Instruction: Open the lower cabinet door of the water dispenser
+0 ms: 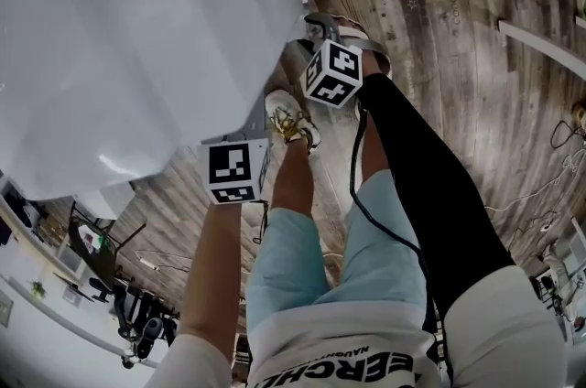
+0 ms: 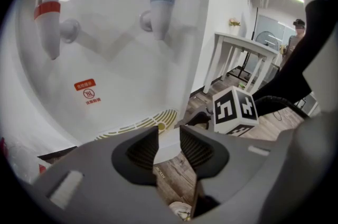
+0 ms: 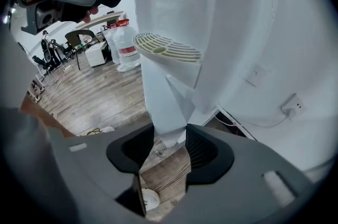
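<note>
**White Dispenser Cabinet: Approach State and Hazards**

The water dispenser (image 1: pixel 128 38) stands on a wood-plank floor (image 1: pixel 439 20), to the operator's front left in the head view. Its lower cabinet (image 3: pixel 162 93) sits below the drip tray (image 3: pixel 166 47). The right gripper view shows it as a narrow white column. Whether the door is shut or ajar cannot be told, and no handle is visible.

The right gripper (image 3: pixel 170 138) is low beside the cabinet with its jaws apart. The bottom corner of the cabinet lines up in the gap between them. Contact cannot be confirmed. The left gripper (image 2: pixel 169 146) is higher, facing the dispenser front, jaws apart and holding nothing. The red tap (image 2: pixel 46 25) and blue tap (image 2: pixel 161 11) are above it.

Probable faults from this position:

- **Slip.** The panel is smooth. A shallow bite on the edge is likely to slide off when pulled.
- **Tipping or sliding.** Pulling on a stiff door may drag the whole unit, because the left gripper is not bracing it.
- **Tap strike.** Raising the left gripper risks pressing a tap and releasing water.
- **Wrong edge.** Gripping the body corner instead of the door will not open it.
</note>
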`<state>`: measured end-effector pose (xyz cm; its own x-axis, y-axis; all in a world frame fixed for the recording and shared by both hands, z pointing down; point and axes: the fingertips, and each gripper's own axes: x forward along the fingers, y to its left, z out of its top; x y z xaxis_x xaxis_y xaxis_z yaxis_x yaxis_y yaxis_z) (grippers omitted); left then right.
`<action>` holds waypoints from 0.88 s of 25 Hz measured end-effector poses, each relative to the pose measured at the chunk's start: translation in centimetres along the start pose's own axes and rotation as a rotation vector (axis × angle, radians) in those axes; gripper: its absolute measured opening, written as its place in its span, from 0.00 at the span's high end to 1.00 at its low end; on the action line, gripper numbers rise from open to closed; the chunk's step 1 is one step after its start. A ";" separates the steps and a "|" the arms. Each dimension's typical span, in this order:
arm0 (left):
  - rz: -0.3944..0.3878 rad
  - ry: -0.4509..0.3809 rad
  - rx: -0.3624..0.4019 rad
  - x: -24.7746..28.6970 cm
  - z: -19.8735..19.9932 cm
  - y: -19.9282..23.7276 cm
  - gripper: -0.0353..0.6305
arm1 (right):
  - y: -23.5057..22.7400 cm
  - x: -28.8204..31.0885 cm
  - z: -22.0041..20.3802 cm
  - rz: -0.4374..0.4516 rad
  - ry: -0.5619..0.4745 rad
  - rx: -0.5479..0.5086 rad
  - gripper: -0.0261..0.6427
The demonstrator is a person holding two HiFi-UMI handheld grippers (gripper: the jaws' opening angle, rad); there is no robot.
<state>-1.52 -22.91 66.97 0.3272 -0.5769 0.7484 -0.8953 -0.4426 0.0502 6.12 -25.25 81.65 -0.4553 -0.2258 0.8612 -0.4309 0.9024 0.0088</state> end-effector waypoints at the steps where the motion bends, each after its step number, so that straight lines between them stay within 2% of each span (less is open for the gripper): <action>1: -0.009 -0.005 0.012 -0.1 0.0 0.0 0.75 | 0.3 0.0 -0.1 -0.004 0.005 0.008 0.70; 11: -0.068 -0.033 0.088 -1.7 -0.2 0.2 0.75 | 3.4 -0.3 -1.0 -0.039 0.032 0.090 0.70; 17: -0.088 -0.023 0.109 -3.0 -2.1 1.0 0.75 | 5.1 -0.6 -1.3 -0.061 0.045 0.132 0.70; 22: -0.099 -0.036 0.116 -4.1 -2.3 1.6 0.75 | 6.3 -0.7 -1.5 -0.056 0.057 0.207 0.70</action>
<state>-5.01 -19.71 65.54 0.4242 -0.5501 0.7193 -0.8181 -0.5734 0.0440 4.87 -18.91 81.85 -0.3843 -0.2473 0.8895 -0.6075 0.7932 -0.0419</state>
